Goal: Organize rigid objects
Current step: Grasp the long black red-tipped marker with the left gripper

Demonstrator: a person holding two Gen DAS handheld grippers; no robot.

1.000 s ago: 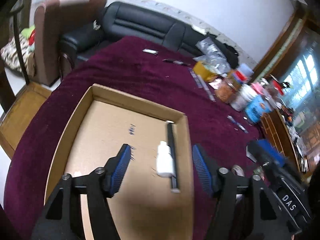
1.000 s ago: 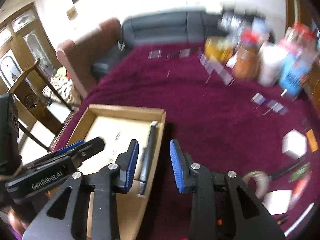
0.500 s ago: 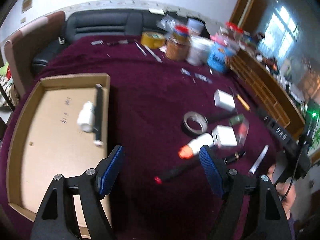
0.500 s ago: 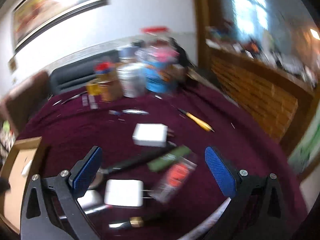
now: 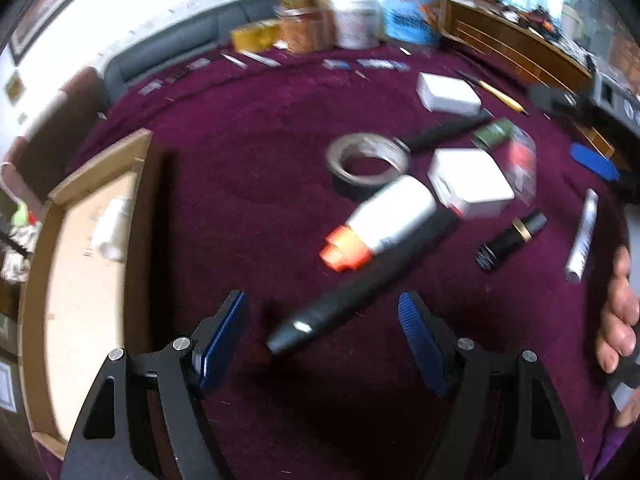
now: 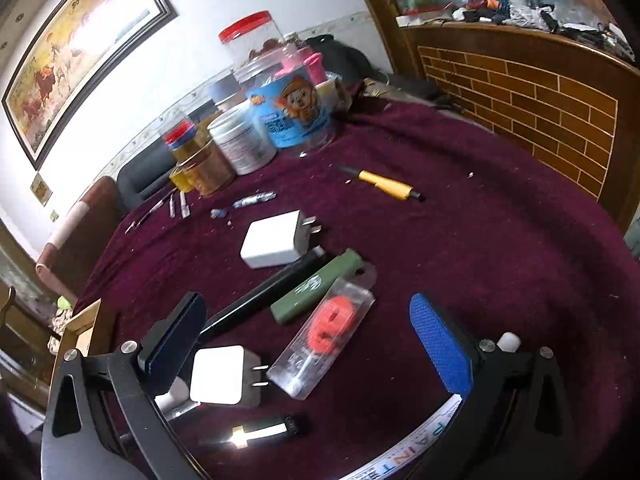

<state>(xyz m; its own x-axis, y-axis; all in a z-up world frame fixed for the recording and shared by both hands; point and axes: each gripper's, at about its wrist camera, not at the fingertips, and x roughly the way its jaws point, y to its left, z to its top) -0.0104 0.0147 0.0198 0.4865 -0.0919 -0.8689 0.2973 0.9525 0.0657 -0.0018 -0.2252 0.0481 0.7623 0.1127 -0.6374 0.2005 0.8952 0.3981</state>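
Across room: white wall, framed painting (image 6: 76,52), brick-pattern wooden partition (image 6: 532,104). Maroon-clothed counter (image 6: 500,248) fills view. Cardboard tray (image 5: 52,248) at counter's left edge, white bottle (image 5: 112,228) inside. Black marker (image 5: 360,288) lies before left hand-held gripper (image 5: 322,336), spread wide, empty. Right hand-held gripper (image 6: 308,340) spread wide over white charger (image 6: 218,376), clear packet (image 6: 324,340).

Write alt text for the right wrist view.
The open right gripper hovers over a maroon tablecloth, above a clear packet holding something orange and a white charger. Beyond lie a green lighter, a second charger, a yellow pen and jars.
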